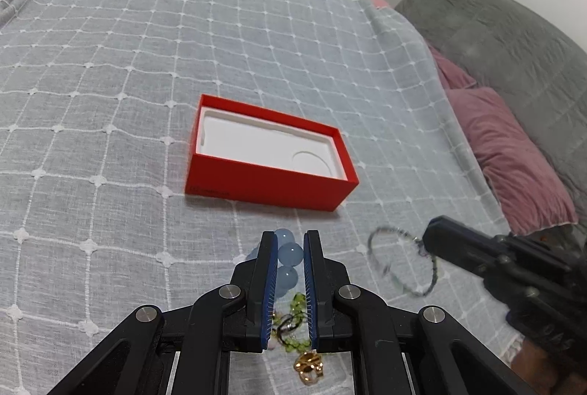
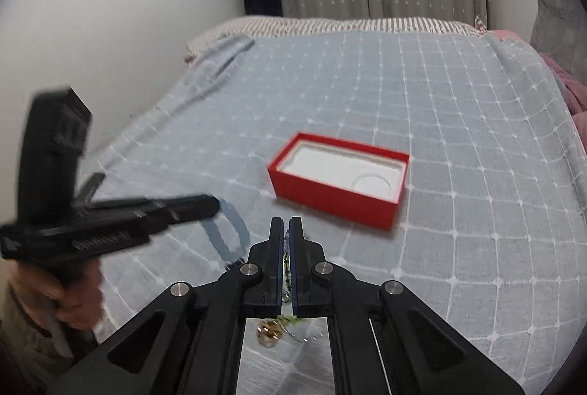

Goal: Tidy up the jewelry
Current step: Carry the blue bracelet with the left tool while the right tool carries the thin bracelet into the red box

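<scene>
Bedspread: grey-blue cloth with a white grid pattern, spread under both grippers and everything else.
Left gripper: fingers closed on a blue bead bracelet; three pale round beads show in the narrow gap between its blue pads. In the right wrist view it comes in from the left, blurred, with the person's hand on its grip and the bracelet hanging as a blue loop at its tip.
Right gripper: fingers almost together, pinching a thin dark beaded bracelet whose strand runs down the slit between them. In the left wrist view it enters from the right, and the bracelet hangs as a blurred ring off its tip, clear of the cloth.
Red box: open, lidless, with a white moulded insert; ahead of both grippers, slightly left of the left gripper's tips and right of the right gripper's tips. Nothing shows inside it.
Jewelry pile: just behind the left gripper's fingertips, a green bead strand and a gold piece lie on the cloth; the gold piece also shows under the right gripper.
Pillows: pink, far right of the left gripper, against a grey quilted cushion.
</scene>
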